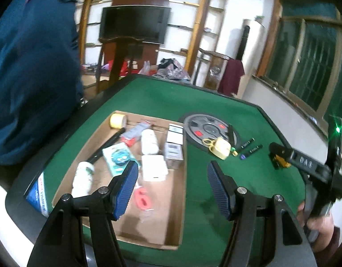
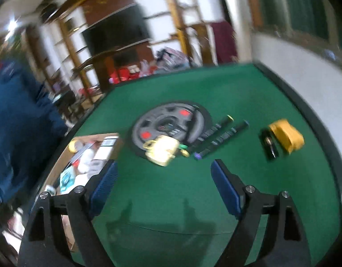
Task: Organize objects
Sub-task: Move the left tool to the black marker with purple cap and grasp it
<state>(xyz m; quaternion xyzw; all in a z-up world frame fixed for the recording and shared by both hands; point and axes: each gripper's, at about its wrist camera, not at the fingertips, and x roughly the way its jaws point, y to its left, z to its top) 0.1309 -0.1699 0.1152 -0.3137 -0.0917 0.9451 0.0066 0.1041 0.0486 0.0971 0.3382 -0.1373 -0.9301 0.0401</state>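
While both grippers are hanging over the green table [image 1: 215, 102], the left gripper [image 1: 172, 187] is standing parted with nothing between its pads, the cardboard tray [image 1: 177, 200] lying under its left finger. Wide apart and empty, the right gripper [image 2: 163, 187] is facing the yellow padlock [image 2: 162, 150] just ahead of its fingertips.

box [image 1: 175, 218] on table [image 1: 249, 115], padlock [image 1: 220, 148] right

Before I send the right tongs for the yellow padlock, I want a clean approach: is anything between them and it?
Nothing visible: only bare green felt lies between the open, empty right tongs and the yellow padlock. The two pens lie just right of it, apart.
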